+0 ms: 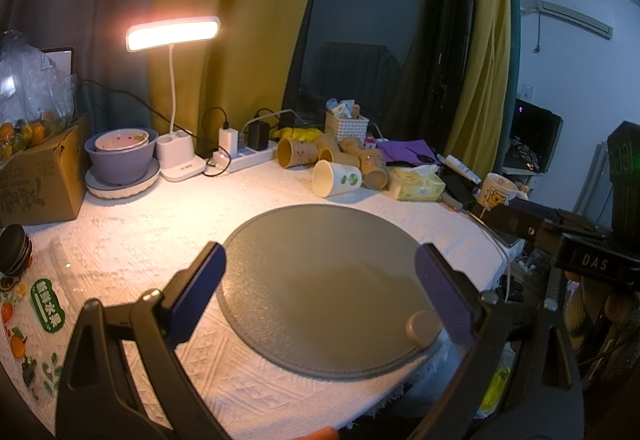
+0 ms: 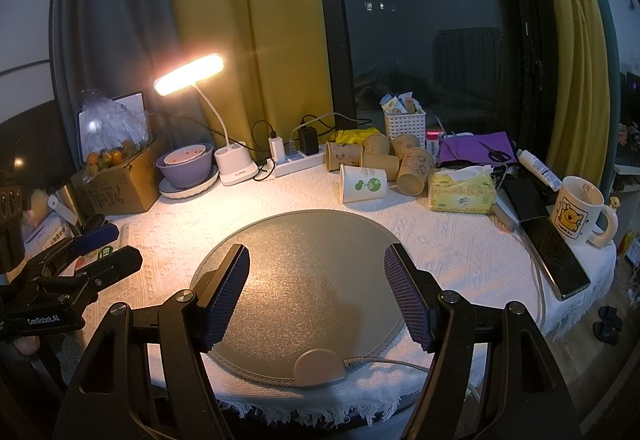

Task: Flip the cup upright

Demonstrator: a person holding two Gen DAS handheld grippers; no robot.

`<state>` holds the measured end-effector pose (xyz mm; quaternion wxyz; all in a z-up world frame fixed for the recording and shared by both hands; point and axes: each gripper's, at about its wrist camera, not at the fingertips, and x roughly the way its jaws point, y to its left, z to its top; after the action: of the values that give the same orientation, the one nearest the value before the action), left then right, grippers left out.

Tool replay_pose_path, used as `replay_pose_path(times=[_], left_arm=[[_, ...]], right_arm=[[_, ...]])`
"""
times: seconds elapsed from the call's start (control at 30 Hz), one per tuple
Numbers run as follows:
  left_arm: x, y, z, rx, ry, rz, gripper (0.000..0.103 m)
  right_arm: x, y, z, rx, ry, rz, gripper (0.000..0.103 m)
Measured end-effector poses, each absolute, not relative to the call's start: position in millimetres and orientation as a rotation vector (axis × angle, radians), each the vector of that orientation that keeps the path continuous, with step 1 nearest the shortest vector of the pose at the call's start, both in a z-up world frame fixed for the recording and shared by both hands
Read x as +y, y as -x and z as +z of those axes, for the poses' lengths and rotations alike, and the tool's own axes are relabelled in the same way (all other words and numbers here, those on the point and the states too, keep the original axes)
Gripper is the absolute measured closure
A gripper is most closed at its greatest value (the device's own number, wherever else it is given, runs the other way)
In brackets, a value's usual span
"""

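A white paper cup with a green print (image 1: pixel 335 178) (image 2: pixel 363 183) lies on its side at the back of the table, mouth to the left. Several brown paper cups (image 1: pixel 298 153) (image 2: pixel 414 170) lie tipped around it. My left gripper (image 1: pixel 320 276) is open and empty above the round grey mat (image 1: pixel 320 304), well short of the cups. My right gripper (image 2: pixel 316 280) is open and empty above the same mat (image 2: pixel 304 264). The left gripper also shows at the left edge of the right wrist view (image 2: pixel 100 244).
A lit desk lamp (image 2: pixel 236 168), a purple bowl on a plate (image 2: pixel 186 168), a power strip (image 2: pixel 298 160) and a cardboard box (image 2: pixel 120 180) stand at the back left. A tissue pack (image 2: pixel 460 192), phone (image 2: pixel 554 256) and a mug (image 2: pixel 578 210) sit at the right.
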<state>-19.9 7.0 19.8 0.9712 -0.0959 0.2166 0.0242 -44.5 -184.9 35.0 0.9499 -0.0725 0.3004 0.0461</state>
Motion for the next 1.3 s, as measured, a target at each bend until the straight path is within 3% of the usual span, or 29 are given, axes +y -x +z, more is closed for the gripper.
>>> replay_pose_path(times=[0.9, 1.3], left_arm=[[5.8, 17.9, 17.8, 0.446, 0.189, 0.051, 0.007], [5.4, -31.6, 1.8, 0.530, 0.138, 0.028, 0.007]], right_arm=[[-183.1, 44.7, 34.8, 0.620, 0.160, 0.096, 0.030], [-202.0, 7.2, 16.0, 0.684, 0.155, 0.078, 0.030]])
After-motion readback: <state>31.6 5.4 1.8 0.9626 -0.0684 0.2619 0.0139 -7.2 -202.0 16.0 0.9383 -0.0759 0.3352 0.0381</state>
